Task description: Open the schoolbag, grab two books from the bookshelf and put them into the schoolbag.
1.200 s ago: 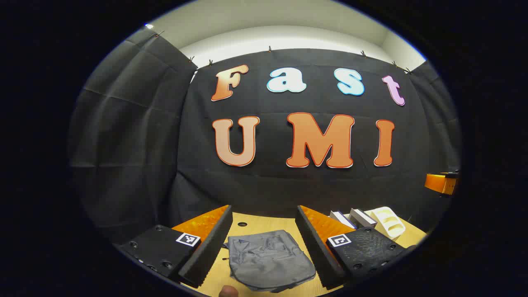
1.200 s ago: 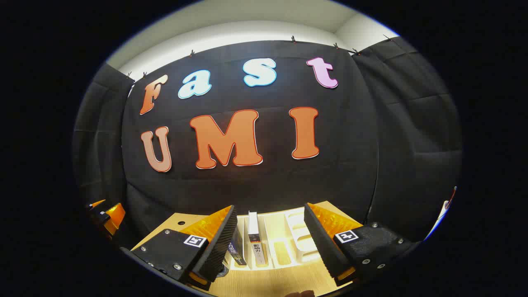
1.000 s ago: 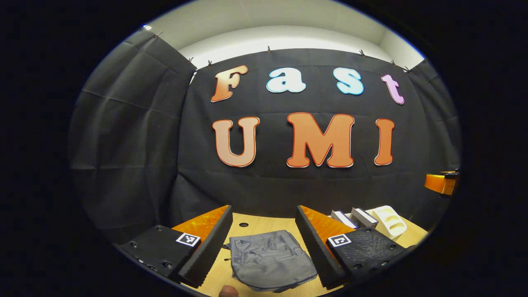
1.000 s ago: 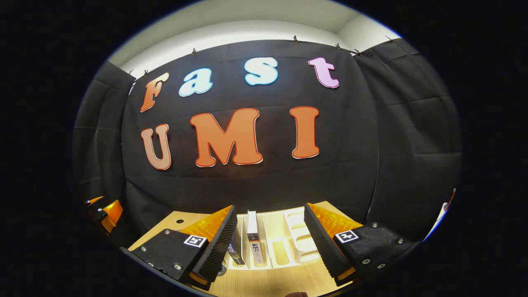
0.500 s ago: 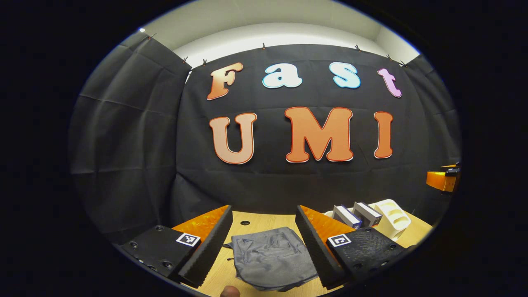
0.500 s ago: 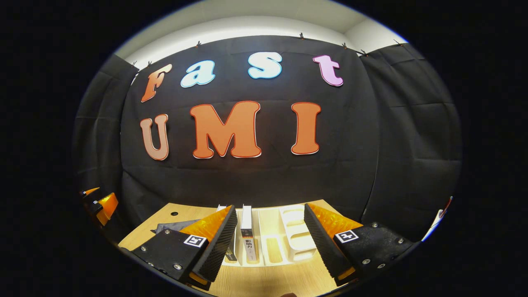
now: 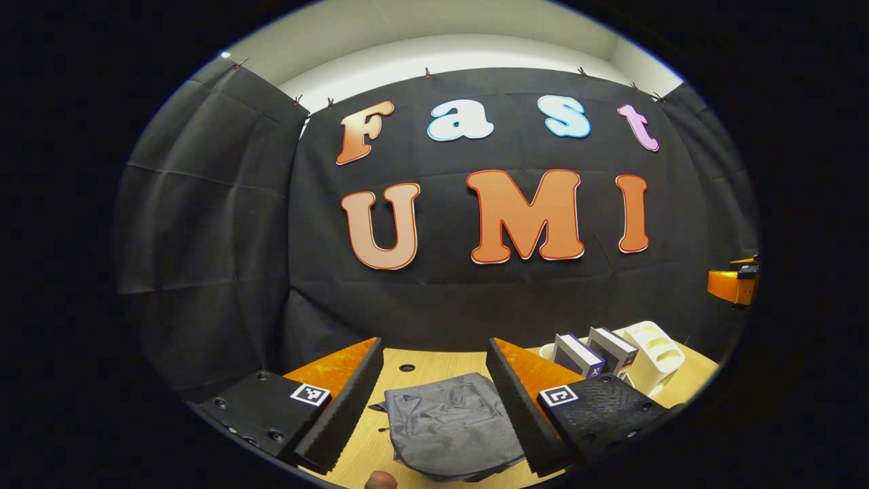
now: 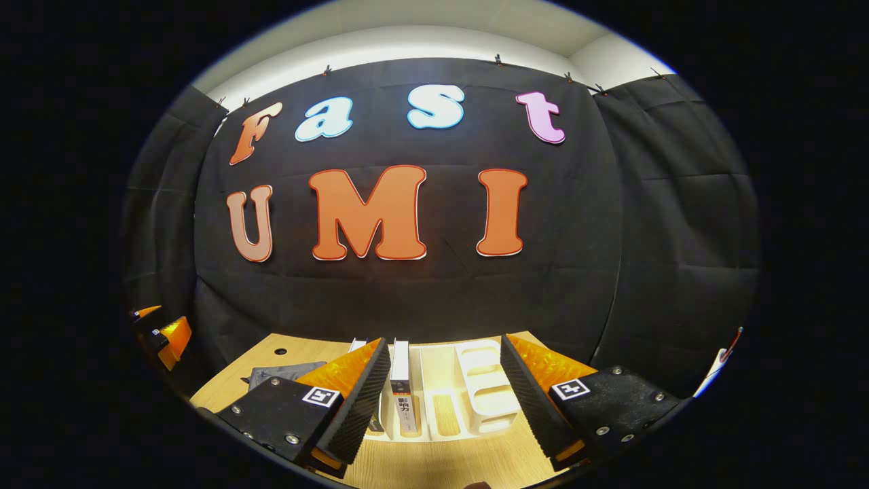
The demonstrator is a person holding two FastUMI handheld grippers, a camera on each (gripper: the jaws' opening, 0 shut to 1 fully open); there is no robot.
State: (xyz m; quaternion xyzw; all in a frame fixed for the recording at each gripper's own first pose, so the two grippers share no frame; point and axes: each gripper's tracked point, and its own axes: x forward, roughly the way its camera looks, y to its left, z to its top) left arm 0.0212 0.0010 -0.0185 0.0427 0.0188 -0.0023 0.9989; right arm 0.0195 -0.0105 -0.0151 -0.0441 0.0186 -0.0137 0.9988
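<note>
On the pale wooden counter (image 7: 434,363), your left tool (image 7: 434,401) gapes above the flat grey fabric schoolbag (image 7: 451,428), ready to open it; your right tool (image 8: 445,401), also spread, frames the white slotted bookshelf (image 8: 475,387).

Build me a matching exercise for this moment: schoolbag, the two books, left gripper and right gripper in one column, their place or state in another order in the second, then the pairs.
Column one:
1. schoolbag
2. two books
3. left gripper
4. right gripper

Column two:
A. upright in the white bookshelf
B. jaws open, pointing at the bookshelf
C. lying flat on the wooden table
D. jaws open, framing the grey bag

Pairs: 1-C, 2-A, 3-D, 4-B
</note>
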